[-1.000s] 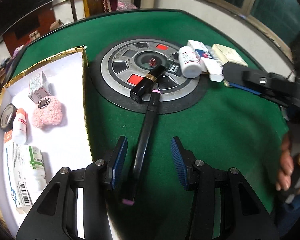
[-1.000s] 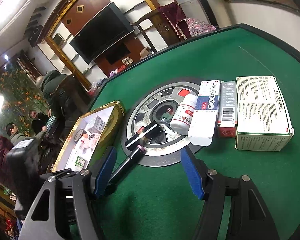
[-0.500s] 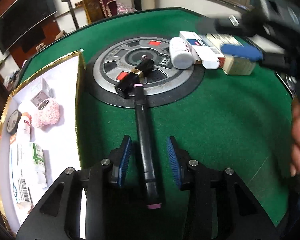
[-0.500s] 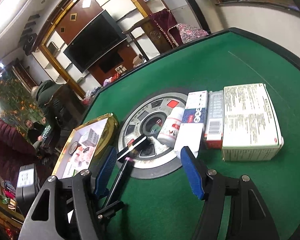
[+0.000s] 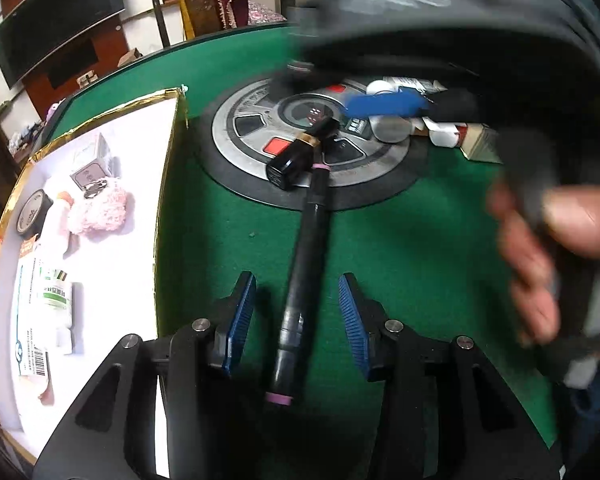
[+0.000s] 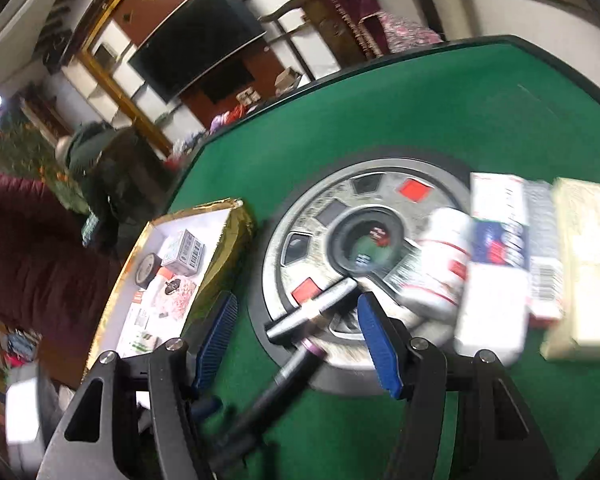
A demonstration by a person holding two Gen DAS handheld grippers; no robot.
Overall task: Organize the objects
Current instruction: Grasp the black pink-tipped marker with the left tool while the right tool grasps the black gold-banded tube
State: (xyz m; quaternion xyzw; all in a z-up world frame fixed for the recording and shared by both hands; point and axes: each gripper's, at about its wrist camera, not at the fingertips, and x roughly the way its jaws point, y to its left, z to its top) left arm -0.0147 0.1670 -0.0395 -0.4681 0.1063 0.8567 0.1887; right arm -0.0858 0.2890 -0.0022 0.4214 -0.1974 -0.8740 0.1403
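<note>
Straddling black pen (image 5: 306, 268), left tongs (image 5: 296, 312) open, pads clear; right tongs (image 6: 296, 332) wide.

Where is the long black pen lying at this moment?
In the left wrist view, the pen lies on the green table between the open left gripper, its far tip beside the lipstick.

Left gripper (image 5: 297, 318): black angular plastic frame with triangular cut-outs, round silver screw heads at the pivots, two ribbed blue finger pads (image 5: 241, 312). Right gripper (image 6: 296, 336): same black frame, silver screws, blue ribbed pads. Right hand (image 5: 556, 248): bare and blurred, no sleeve discernible.
</note>
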